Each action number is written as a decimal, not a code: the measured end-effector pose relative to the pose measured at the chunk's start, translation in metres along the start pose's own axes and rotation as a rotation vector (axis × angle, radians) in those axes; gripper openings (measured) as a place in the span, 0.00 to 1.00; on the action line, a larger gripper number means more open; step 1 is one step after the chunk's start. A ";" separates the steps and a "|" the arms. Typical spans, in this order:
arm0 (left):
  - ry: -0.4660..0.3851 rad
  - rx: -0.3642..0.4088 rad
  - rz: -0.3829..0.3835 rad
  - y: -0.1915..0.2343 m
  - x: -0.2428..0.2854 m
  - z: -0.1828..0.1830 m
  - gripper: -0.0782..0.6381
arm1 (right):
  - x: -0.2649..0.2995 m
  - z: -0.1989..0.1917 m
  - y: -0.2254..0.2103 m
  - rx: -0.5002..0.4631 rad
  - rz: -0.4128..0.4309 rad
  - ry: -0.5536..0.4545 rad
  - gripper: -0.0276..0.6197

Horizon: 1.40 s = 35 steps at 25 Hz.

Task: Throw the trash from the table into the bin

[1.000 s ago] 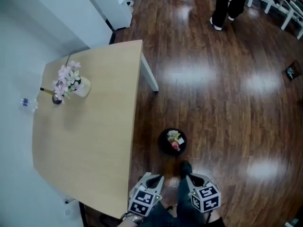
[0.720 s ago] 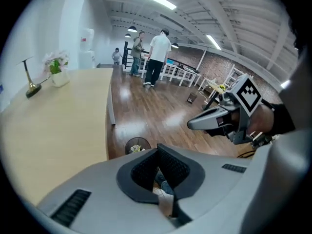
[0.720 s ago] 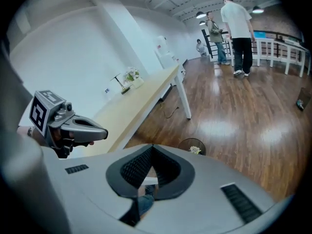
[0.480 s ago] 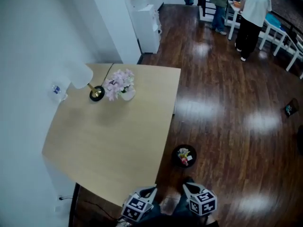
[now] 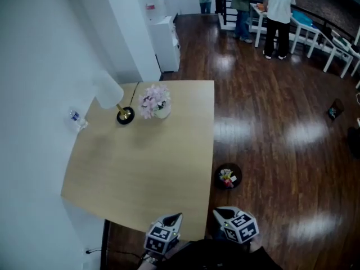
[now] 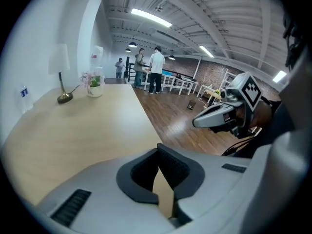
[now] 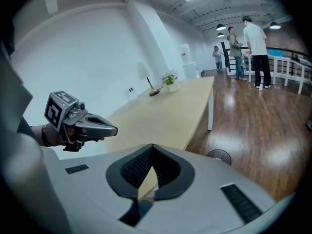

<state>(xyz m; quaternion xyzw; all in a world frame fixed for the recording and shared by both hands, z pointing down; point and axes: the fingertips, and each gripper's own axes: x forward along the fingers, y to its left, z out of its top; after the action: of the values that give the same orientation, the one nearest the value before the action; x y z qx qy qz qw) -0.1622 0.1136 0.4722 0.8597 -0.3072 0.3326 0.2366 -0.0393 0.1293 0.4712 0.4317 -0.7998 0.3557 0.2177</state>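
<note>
Low in the head view, the left gripper (image 5: pixel 175 218) and right gripper (image 5: pixel 220 212) sit side by side at the bottom edge, both pointing up the frame. Above them, at centre left, spreads the pale wooden table (image 5: pixel 140 173). Its smooth top carries only a white-shaded lamp on a brass base (image 5: pixel 124 115) and pink flowers in a white pot (image 5: pixel 154 101) near its far edge. The round black bin (image 5: pixel 218 180) stands on the dark glossy plank floor (image 5: pixel 281 151), just off the table's right edge, above and slightly right of the jaws. The right gripper is the nearer one. Colourful crumpled wrappers (image 5: pixel 227 177) lie inside the bin. No loose trash shows on the table, so the task looks finished.

Left gripper view: the ribbed black pads meet at their tips with nothing between them, and bare tabletop stretches beyond.

Right gripper view: these jaws are also closed and empty. The bin shows at lower right, just past the table's near corner, and people stand far off at upper right.
</note>
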 end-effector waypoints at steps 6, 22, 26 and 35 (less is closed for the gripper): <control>0.015 -0.062 0.078 0.016 -0.034 -0.010 0.12 | 0.009 0.015 0.020 0.014 0.030 -0.067 0.05; 0.064 0.012 0.000 0.105 -0.057 -0.039 0.12 | 0.058 0.012 0.064 0.113 -0.081 -0.090 0.05; 0.055 0.081 -0.077 0.134 -0.060 -0.042 0.12 | 0.083 0.031 0.095 0.131 -0.152 -0.105 0.05; 0.018 0.096 -0.154 0.174 -0.081 -0.046 0.12 | 0.113 0.028 0.134 0.180 -0.223 -0.090 0.05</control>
<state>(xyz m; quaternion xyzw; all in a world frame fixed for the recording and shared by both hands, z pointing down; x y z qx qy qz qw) -0.3491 0.0503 0.4801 0.8882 -0.2215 0.3353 0.2226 -0.2141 0.0982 0.4758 0.5512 -0.7205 0.3801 0.1804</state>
